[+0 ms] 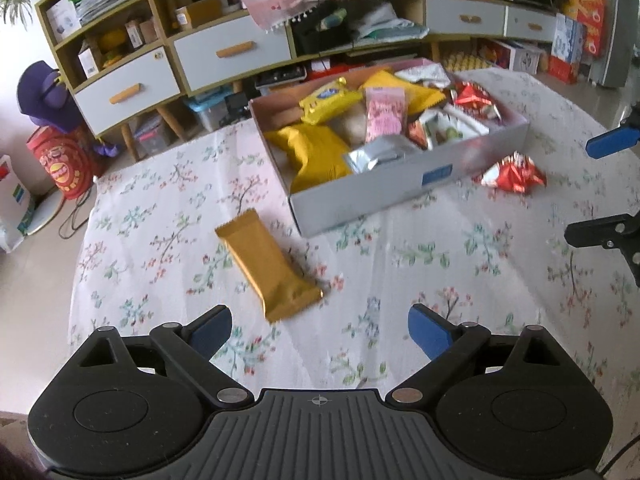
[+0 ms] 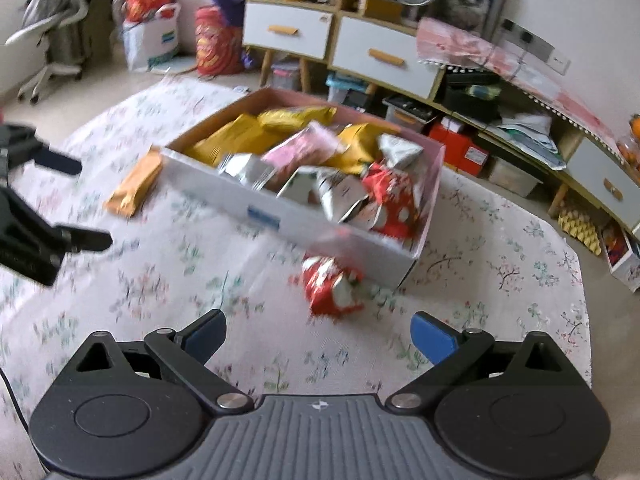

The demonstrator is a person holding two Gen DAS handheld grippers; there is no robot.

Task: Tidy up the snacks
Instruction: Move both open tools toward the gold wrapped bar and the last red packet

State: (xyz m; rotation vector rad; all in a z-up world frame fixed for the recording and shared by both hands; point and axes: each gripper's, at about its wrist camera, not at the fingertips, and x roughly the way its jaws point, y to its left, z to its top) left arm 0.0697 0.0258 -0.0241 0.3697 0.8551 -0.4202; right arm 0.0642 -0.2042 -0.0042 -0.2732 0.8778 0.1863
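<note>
Snacks filled a white cardboard box (image 1: 372, 196) that stood on the table (image 1: 160, 216), which wore a floral cloth. Yellow, pink, silver and red packets lay heaped inside it. Two packets lay outside the box. A gold wrapped bar (image 1: 268, 266) rested flat on the cloth near the box's left corner, just ahead of the left tongs (image 1: 320, 332). A red and white packet (image 2: 332, 286) sat on the cloth close against the box's long front wall; the right wrist view was blurred, so whether it touched the wall could not be told.

The left tongs hung above the cloth with jaws spread wide and nothing between them, the gold bar lying just beyond the tips. The right tongs (image 2: 318, 338) were likewise spread wide and empty, with the red packet just in front of them. Each pair of tongs showed at the edge of the other's view. Behind the table stood a low cabinet (image 1: 224, 56) with white drawers and cluttered shelves.
</note>
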